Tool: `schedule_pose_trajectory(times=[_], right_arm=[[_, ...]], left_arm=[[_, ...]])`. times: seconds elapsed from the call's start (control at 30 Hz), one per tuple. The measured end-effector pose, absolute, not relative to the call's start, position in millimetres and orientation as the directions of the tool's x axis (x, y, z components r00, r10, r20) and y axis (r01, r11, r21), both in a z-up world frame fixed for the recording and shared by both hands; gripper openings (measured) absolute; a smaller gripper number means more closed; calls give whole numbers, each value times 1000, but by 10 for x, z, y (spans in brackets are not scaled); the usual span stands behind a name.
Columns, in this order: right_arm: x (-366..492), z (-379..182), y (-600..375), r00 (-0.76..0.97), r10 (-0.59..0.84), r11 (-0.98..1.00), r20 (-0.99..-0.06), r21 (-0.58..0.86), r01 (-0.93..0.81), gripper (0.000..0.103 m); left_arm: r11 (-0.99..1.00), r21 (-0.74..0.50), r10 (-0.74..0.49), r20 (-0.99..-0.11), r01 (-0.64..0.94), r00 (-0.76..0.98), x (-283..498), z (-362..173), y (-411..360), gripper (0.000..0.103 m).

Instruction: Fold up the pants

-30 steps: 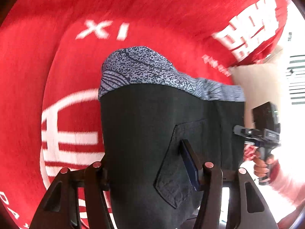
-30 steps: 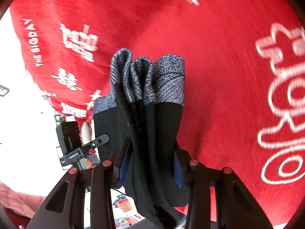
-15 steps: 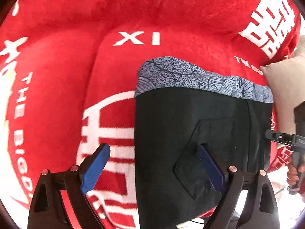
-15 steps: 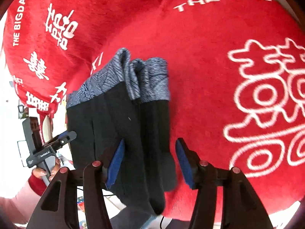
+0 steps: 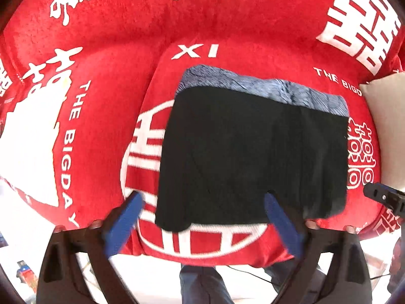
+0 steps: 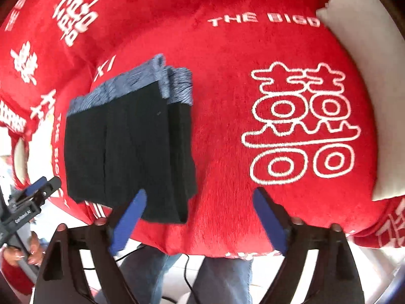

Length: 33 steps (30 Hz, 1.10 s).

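Note:
The black pants (image 5: 253,157) lie folded into a flat rectangle on the red cushion, their blue-grey patterned waistband at the far edge. They also show in the right wrist view (image 6: 126,147), left of centre. My left gripper (image 5: 202,202) is open and empty, its blue pads just short of the pants' near edge. My right gripper (image 6: 200,200) is open and empty, beside the pants' near right corner. The left gripper's tip (image 6: 38,190) shows at the left of the right wrist view. The right gripper's tip (image 5: 384,197) shows at the right of the left wrist view.
The red cushion (image 6: 278,50) with white lettering covers most of both views. A cream pillow (image 5: 384,126) lies at its right side. The person's jeans-clad legs (image 6: 222,278) stand below the cushion's front edge, with a thin cable on the floor.
Both grippers opened and let go of the pants, then drew back toward the cushion's front edge. The folded pants now lie flat on the cushion.

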State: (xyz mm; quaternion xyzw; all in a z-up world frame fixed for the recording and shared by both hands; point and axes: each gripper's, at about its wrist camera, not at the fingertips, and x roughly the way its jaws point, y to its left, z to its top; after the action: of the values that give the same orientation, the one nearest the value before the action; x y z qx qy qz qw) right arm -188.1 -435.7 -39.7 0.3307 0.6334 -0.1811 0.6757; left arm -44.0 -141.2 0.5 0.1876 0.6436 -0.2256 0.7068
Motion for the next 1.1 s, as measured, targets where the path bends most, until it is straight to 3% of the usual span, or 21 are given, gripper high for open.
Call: schedule_pose_trajectory(times=[0.03,0.2,0.5,1.1], right_arm=[[-1873,-327,-4285,138,167,719,-976,217,660,103],[-1886,-67,-3998,212,168,681,-963,269,681,103],[-1959,323,-3489,120,22,672,-993,104,733,103],[-1874,744,-2970,121,-82,729,-989,23,684,103]], left_arm=[[825,-27,-78,-995,564,65,-467,37,-1420,103],[780,12,-49,-996,625,81,-576,204,-1400,103],[745,123,-19,-979,656,204,-669,673,-1127,103],[746,59,-85,-980,664,182,-797,914,-881,103]])
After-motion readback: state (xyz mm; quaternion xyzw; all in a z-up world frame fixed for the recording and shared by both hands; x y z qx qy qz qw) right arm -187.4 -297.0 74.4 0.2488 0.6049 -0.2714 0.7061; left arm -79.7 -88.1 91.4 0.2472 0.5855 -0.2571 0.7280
